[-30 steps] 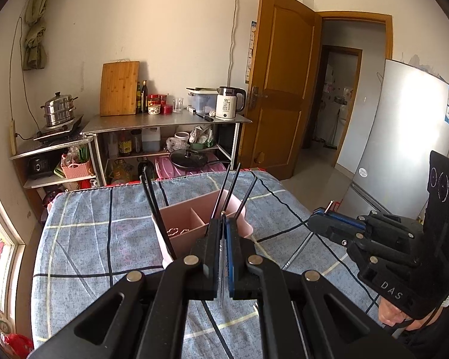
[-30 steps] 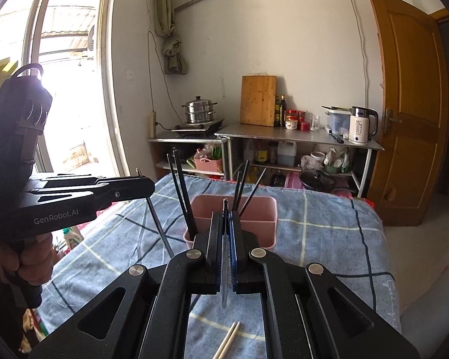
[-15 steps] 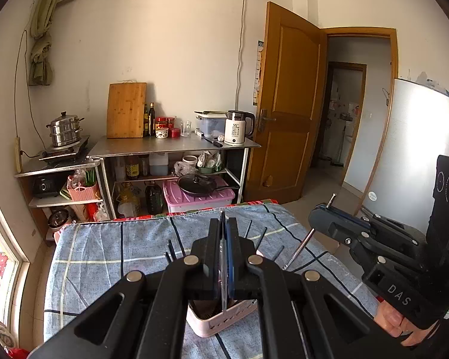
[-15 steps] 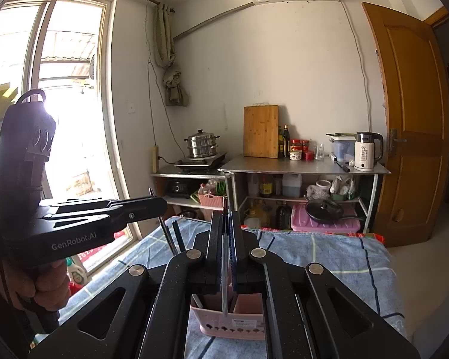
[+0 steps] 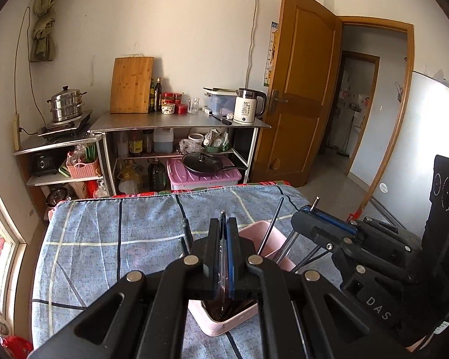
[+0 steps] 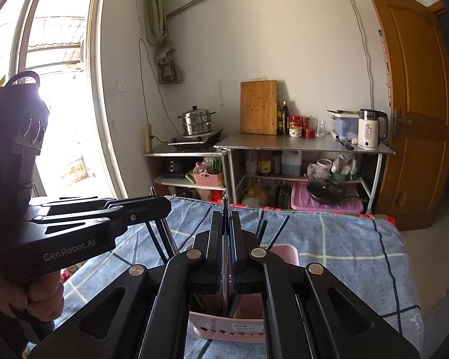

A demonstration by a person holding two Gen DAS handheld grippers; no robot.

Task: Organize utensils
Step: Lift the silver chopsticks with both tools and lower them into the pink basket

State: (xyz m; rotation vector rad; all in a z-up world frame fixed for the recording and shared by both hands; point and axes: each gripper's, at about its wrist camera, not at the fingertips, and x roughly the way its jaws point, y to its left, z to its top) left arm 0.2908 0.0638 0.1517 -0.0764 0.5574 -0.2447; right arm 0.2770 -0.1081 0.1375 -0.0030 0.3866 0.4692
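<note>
A pink divided holder [image 5: 265,229] stands on the blue checked cloth, right under both grippers, with several black chopsticks [image 5: 271,231] leaning in it. My left gripper [image 5: 223,222] is shut on a thin metal stick [image 5: 222,257] that shows edge-on between its fingers. The right gripper [image 5: 303,213] hangs just right of the holder, shut on another thin metal stick [image 5: 287,246] that slants down toward the holder's right rim. In the right wrist view the right gripper [image 6: 225,214] is over the holder [image 6: 287,251], with the left gripper [image 6: 162,207] at the left and its stick [image 6: 168,233] pointing downward.
The clothed table [image 5: 110,239] ends ahead at a red-trimmed edge. Beyond stand a steel shelf [image 5: 176,121] with a kettle [image 5: 248,106] and cutting board [image 5: 131,85], a steamer pot [image 5: 65,104], a wooden door [image 5: 302,89] and a white fridge [image 5: 419,149]. A hand [image 6: 42,296] grips the left handle.
Both grippers have moved forward together; the pink holder, earlier ahead of the fingertips, now lies beneath them. Both stay shut on their sticks. The wooden chopsticks on the cloth are out of view.
</note>
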